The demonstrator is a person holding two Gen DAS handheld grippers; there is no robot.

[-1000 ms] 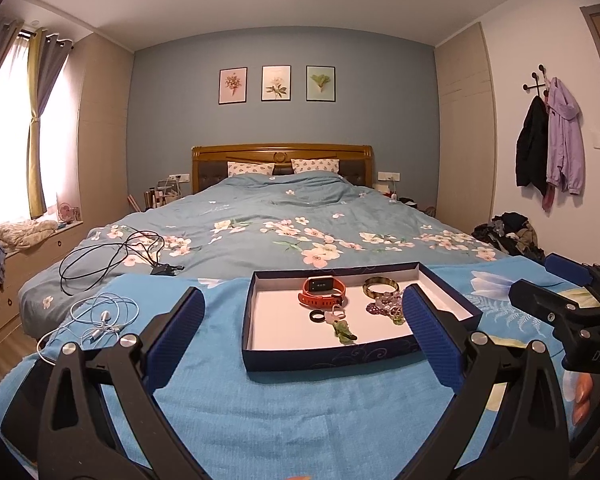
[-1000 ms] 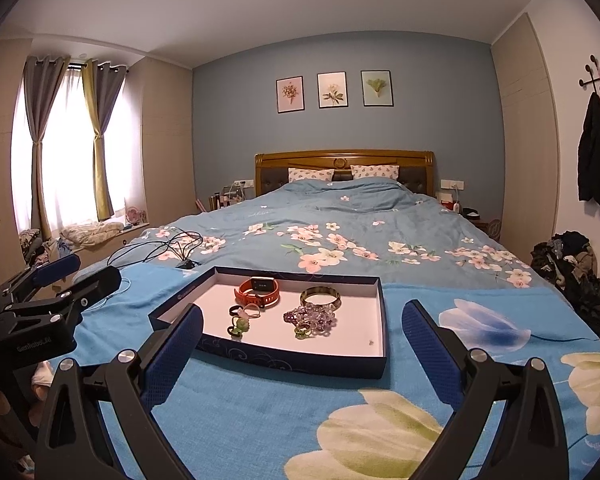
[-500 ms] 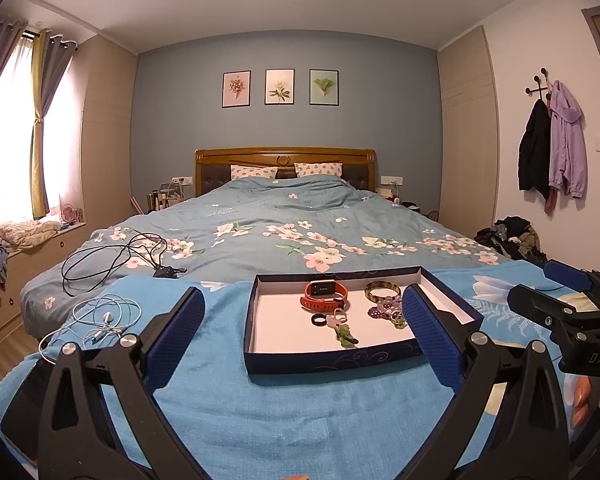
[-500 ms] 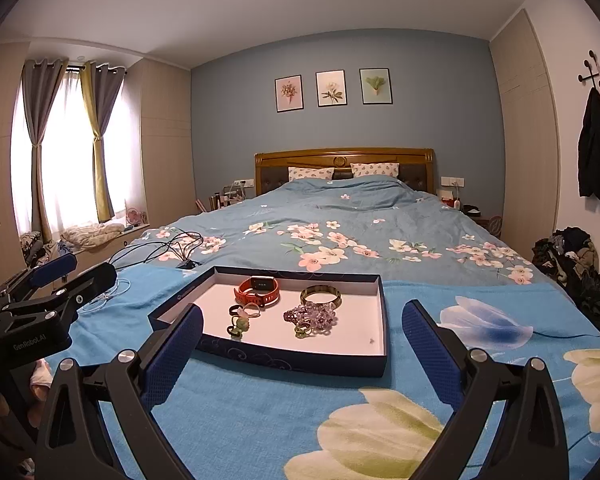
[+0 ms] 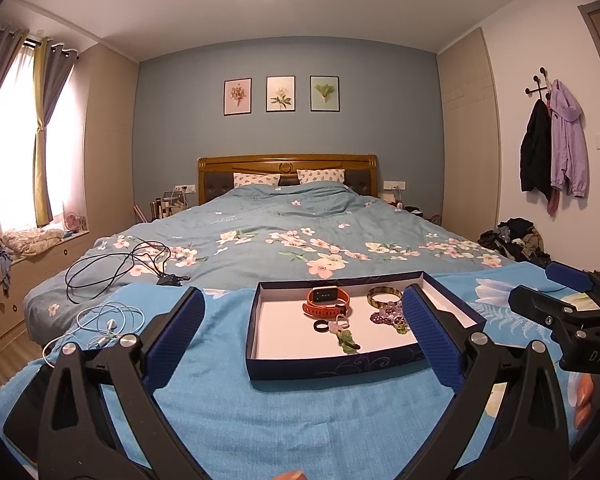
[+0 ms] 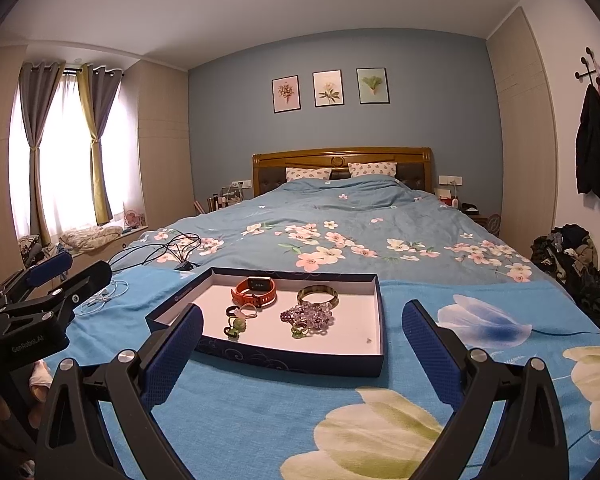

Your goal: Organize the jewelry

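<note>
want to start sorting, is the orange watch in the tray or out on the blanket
In. The orange watch lies on the white floor of the tray, inside its dark blue walls, beside the bangle and beads.

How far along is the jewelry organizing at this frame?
Barely begun. Done: nothing visibly sorted; the orange watch, bangle, purple beads and black ring lie mixed in the navy box. In hand: nothing; left gripper and right gripper are open, empty. Left: everything.

Navy tray (image 6: 300,362) flat on bed, orange watch (image 6: 255,291), bangle (image 6: 317,295), purple beads (image 6: 309,317) inside
</note>
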